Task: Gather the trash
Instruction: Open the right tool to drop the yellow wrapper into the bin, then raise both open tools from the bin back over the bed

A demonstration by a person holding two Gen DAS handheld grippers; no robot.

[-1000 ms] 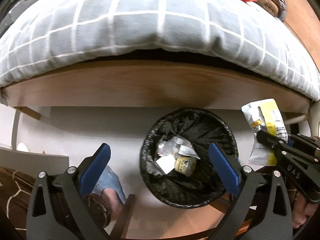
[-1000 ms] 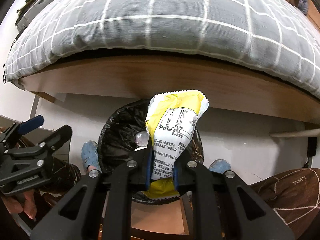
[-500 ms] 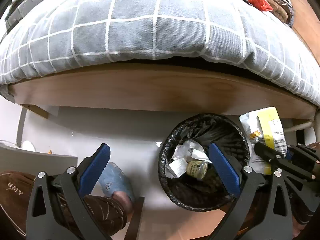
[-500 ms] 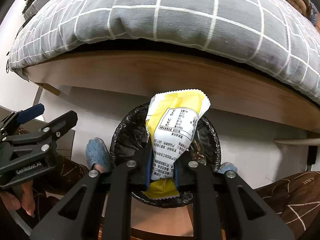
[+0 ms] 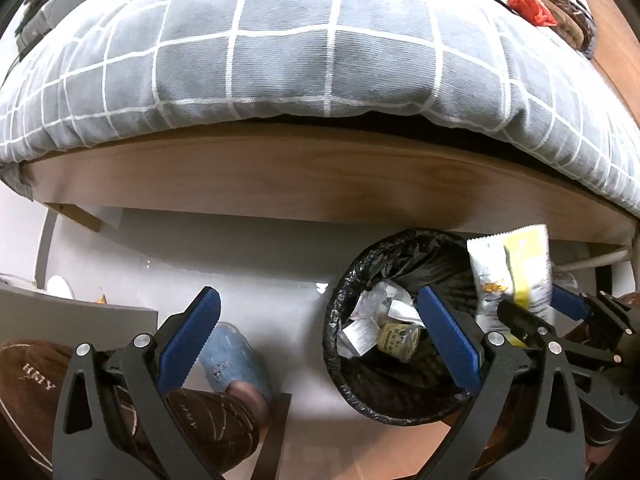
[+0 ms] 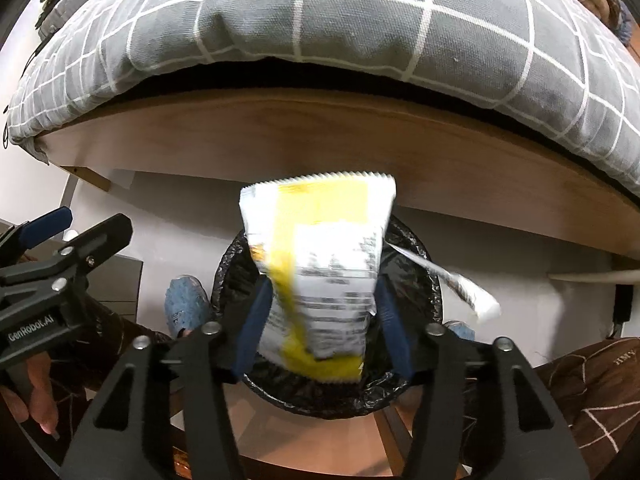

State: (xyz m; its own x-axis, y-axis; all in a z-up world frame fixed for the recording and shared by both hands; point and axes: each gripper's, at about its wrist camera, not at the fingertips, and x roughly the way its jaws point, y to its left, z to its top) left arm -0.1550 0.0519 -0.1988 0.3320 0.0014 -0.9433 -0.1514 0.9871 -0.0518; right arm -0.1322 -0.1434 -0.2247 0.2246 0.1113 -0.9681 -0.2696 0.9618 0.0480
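A black-lined trash bin [image 5: 400,412] stands on the pale floor below the bed, holding crumpled papers and a small jar [image 5: 398,338]. Over the bin [image 6: 420,364] my right gripper [image 6: 323,286] points down with its jaws opening. The yellow and white snack wrapper [image 6: 320,264] is blurred between the blue pads, and they no longer press on it. A thin white strip [image 6: 460,284] shows blurred to its right. My left gripper [image 5: 318,300] is open and holds nothing, just left of the bin. In that view the wrapper [image 5: 508,280] and right gripper [image 5: 536,312] are at the bin's right rim.
A bed with a grey checked duvet [image 5: 300,60] and a wooden side rail [image 5: 320,176] overhangs the floor behind the bin. A person's blue slipper [image 5: 228,356] and brown trouser legs [image 5: 208,420] are near the bin. A red bag [image 5: 528,4] lies on the bed.
The right gripper's jaws have parted and the wrapper, gripped before, now slips blurred between them over the bin. In the left wrist view the bin has shifted right.
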